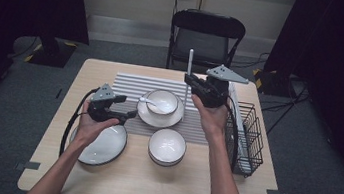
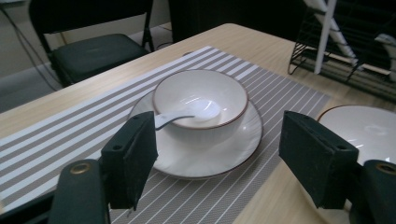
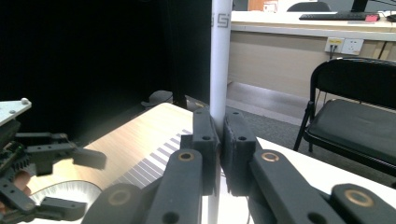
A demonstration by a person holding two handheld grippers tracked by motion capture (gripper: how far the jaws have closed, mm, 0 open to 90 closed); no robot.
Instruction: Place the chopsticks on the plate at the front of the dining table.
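Observation:
A white bowl with a white spoon in it stands on a saucer on the striped placemat. My left gripper hovers just left of the saucer, open, its pads level with the bowl and nothing between them. My right gripper is held above the mat's right side, shut on a slim white stick that stands upright through the jaws.
A second white bowl sits near the front of the mat, and a white plate lies under the left hand. A black wire rack holding a white plate stands at the table's right edge. A black chair stands behind the table.

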